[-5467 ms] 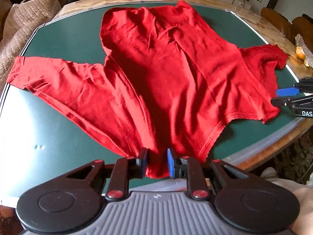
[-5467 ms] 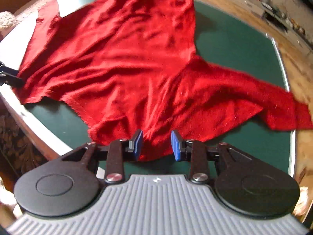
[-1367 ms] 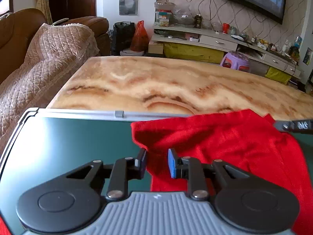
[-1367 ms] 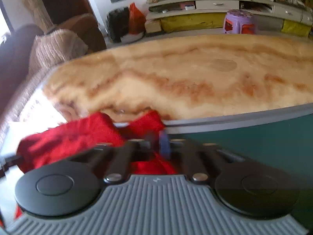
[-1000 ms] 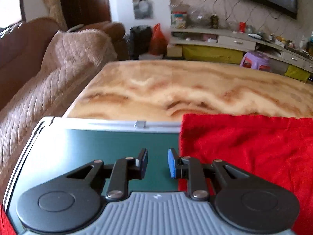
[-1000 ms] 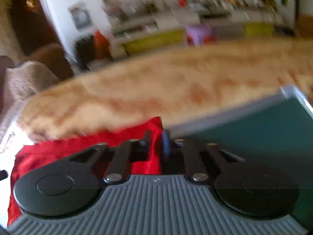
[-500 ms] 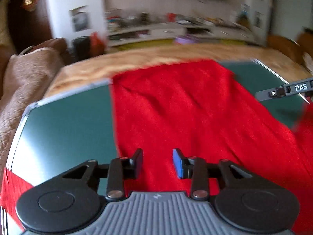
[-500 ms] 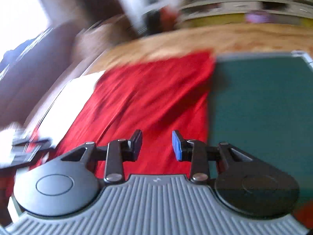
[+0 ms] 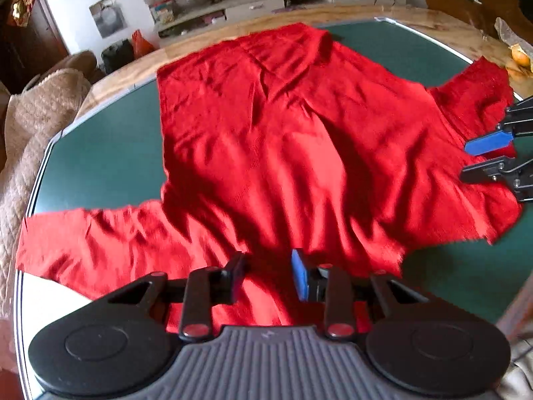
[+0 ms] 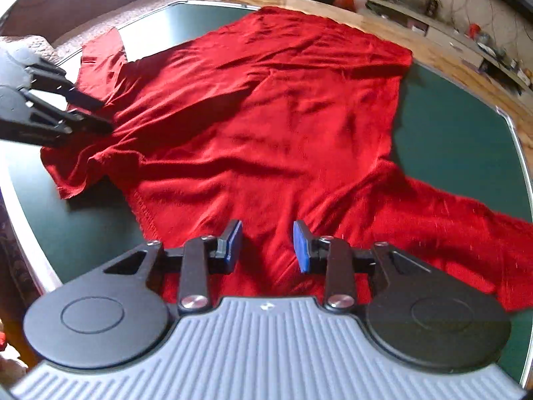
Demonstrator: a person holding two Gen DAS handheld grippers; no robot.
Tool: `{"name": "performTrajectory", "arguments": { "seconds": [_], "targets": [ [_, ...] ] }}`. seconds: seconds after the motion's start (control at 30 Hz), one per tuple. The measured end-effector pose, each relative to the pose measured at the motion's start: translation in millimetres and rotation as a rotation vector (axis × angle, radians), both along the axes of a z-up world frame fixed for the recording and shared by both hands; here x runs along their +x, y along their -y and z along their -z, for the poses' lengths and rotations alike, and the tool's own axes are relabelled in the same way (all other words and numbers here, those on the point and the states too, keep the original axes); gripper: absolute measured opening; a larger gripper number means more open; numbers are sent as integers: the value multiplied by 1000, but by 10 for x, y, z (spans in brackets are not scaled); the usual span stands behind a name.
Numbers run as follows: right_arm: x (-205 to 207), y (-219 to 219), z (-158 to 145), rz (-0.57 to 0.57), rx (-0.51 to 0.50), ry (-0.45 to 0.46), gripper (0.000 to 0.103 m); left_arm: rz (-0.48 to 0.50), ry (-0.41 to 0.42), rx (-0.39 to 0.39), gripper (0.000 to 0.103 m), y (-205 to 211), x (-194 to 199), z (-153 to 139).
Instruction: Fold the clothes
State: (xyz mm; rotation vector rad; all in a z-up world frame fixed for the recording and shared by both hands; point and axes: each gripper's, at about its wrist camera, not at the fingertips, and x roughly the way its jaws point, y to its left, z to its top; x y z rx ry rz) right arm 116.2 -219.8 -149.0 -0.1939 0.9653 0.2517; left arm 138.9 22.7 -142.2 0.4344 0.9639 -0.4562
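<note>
A red long-sleeved shirt (image 9: pixel 283 133) (image 10: pixel 266 100) lies spread on the green mat (image 9: pixel 100 150) (image 10: pixel 449 140), one sleeve (image 9: pixel 83 243) stretched to the left and the other sleeve (image 10: pixel 449 226) to the right. My left gripper (image 9: pixel 268 266) hovers over the shirt's near edge. Its jaws are closing, with a gap still between the pads and red cloth beneath it. My right gripper (image 10: pixel 266 240) stands open over the near edge by the right sleeve. Each gripper shows in the other's view: the right gripper (image 9: pixel 493 156) and the left gripper (image 10: pixel 83 110).
The mat sits on a marbled table (image 9: pixel 416 16). A sofa with a beige quilted cover (image 9: pixel 33 116) stands to the left. Wooden chairs (image 9: pixel 466 3) and some fruit (image 9: pixel 519 56) are at the right. A long low cabinet (image 9: pixel 283 0) runs along the far wall.
Both grippers have swung back from the mat's far edge to its near side. The right gripper, shut on red cloth before, now stands open. The shirt lies spread out.
</note>
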Motion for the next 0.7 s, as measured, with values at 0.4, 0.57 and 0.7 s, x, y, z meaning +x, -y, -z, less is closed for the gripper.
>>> {"name": "performTrajectory", "arguments": {
  "seconds": [0.4, 0.57, 0.7],
  "targets": [
    [-464, 138, -28, 130, 107, -17, 39, -98, -70, -44, 34, -174, -289, -97],
    [-829, 290, -203, 256, 234, 69, 41, -129, -42, -104, 44, -230, -643, -255],
    [-941, 256, -131, 280, 252, 12, 42, -131, -58, -121, 45, -215, -773, -267]
  ]
}}
